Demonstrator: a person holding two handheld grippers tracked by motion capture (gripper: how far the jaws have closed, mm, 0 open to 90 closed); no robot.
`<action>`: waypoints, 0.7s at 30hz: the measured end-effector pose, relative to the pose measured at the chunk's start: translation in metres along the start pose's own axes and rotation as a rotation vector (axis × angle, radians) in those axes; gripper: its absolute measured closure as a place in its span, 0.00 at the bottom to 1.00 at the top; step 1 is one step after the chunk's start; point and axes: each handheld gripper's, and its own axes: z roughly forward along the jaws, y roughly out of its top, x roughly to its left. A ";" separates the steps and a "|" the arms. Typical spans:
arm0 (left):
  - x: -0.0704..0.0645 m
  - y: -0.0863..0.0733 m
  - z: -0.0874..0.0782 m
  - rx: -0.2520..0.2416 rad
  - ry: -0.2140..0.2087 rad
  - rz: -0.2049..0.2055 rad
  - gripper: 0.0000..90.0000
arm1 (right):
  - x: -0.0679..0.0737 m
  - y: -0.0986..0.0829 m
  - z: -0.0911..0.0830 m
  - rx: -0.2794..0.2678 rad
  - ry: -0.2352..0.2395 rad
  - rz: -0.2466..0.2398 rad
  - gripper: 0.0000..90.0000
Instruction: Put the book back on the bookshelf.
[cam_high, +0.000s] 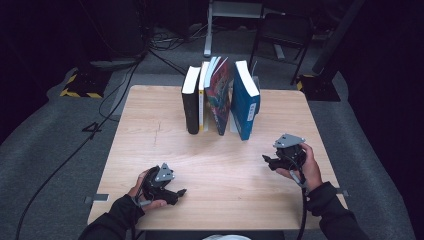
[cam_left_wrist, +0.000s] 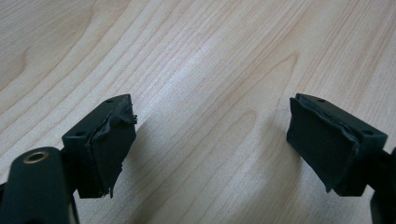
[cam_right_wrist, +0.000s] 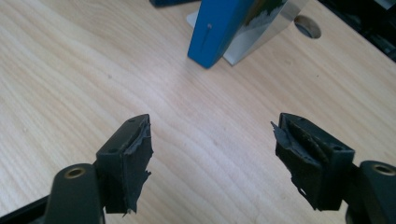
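High view, left tongs (cam_high: 181, 191) spread wide over bare table (cam_high: 225, 165), right tongs (cam_high: 265, 159) likewise spread, holding nothing, near blue book (cam_high: 245, 102).

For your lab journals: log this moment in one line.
left gripper: open, empty | right gripper: open, empty | books: upright, untouched

In the right gripper view, the blue book (cam_right_wrist: 219, 28) at top centre is cut off by the upper edge, and the silvery bookend (cam_right_wrist: 266, 32) behind it is partly hidden. In the high view, the yellow-spined book (cam_high: 202, 95) is mostly covered by its neighbours, the cover lettering is too small to read, and a white object (cam_high: 226, 237) is clipped at the bottom edge.
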 end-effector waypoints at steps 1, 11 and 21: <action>0.000 0.000 0.000 -0.001 -0.001 0.000 0.17 | 0.000 -0.003 0.000 0.003 0.003 0.001 0.30; 0.000 0.000 0.000 0.000 0.000 0.000 0.17 | 0.002 -0.027 -0.004 0.026 0.018 0.000 0.31; 0.000 0.000 0.000 0.000 0.001 0.000 0.17 | 0.005 -0.058 -0.013 0.028 0.031 0.005 0.30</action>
